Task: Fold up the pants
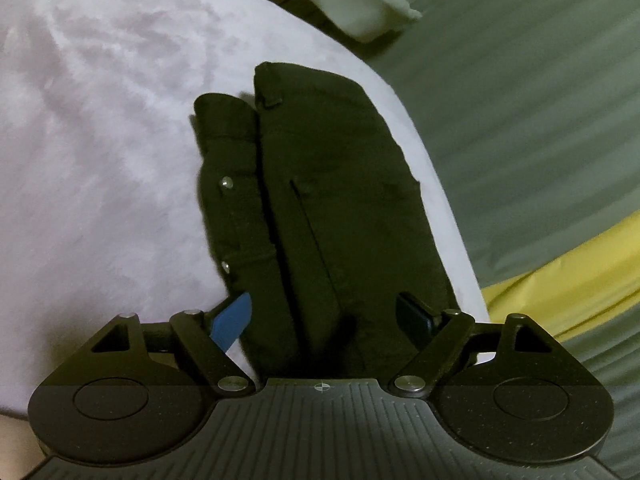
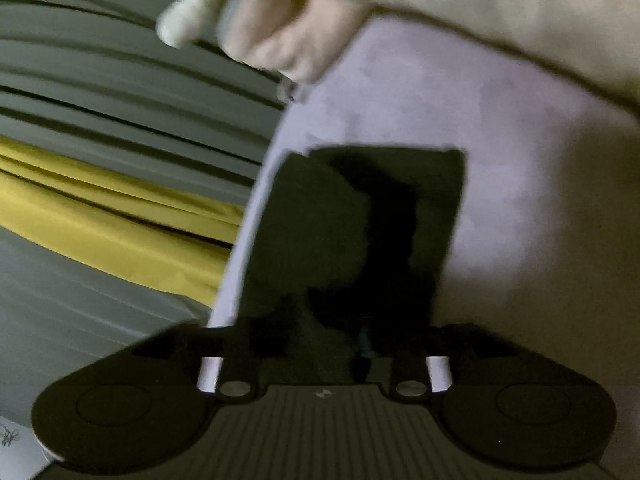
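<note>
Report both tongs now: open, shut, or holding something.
Left tongs: open, straddling the folded pants, not pressing.
Right tongs: too blurred and dark to tell.

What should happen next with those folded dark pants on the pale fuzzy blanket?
Probably draw the left gripper back. The folded dark pants already lie compact on the pale fuzzy blanket, and its jaws stand wide on either side, not pinching them.

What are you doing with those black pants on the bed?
A person with a gripper in each hand is folding them. The dark pants lie in a neat folded bundle on the pale purple blanket. The left gripper stands wide open around the near end, not pinching it. The right gripper's view is blurry, so its grip is unclear. Looks nearly finished.
</note>
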Action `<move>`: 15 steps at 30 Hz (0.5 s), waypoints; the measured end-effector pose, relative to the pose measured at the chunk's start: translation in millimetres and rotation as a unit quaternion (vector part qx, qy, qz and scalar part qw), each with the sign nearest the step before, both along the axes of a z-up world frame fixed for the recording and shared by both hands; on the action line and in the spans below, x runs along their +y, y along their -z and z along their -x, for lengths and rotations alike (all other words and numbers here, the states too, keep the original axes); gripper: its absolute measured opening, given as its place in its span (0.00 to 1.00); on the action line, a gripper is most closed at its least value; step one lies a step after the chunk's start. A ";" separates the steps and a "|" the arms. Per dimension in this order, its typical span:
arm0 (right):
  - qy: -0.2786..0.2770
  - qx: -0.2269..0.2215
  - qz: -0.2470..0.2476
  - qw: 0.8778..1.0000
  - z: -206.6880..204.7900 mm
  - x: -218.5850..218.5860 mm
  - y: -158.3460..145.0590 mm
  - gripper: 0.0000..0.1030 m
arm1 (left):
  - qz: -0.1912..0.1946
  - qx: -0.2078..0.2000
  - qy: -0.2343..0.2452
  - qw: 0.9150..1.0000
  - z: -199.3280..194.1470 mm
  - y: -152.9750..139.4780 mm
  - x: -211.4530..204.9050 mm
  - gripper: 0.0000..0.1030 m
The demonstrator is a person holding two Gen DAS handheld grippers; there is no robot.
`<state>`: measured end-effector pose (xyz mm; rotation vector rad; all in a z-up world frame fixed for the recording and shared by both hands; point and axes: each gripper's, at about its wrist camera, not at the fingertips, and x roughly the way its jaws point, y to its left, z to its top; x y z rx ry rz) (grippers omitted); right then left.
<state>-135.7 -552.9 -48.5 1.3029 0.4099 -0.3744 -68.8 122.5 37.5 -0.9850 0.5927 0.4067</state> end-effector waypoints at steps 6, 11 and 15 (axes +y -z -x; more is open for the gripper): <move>-0.021 0.016 0.037 0.999 -26.8 3.6 -18.4 0.05 | 0.003 -0.002 0.000 1.000 -5.5 -0.8 1.4 0.84; -0.029 -0.088 0.123 0.988 -22.5 12.7 -91.8 0.03 | -0.005 -0.013 0.001 1.000 -4.0 -6.2 2.7 0.84; -0.046 -0.146 0.181 0.971 3.6 10.7 -101.7 0.03 | -0.008 -0.022 0.001 1.000 0.2 -5.3 7.3 0.85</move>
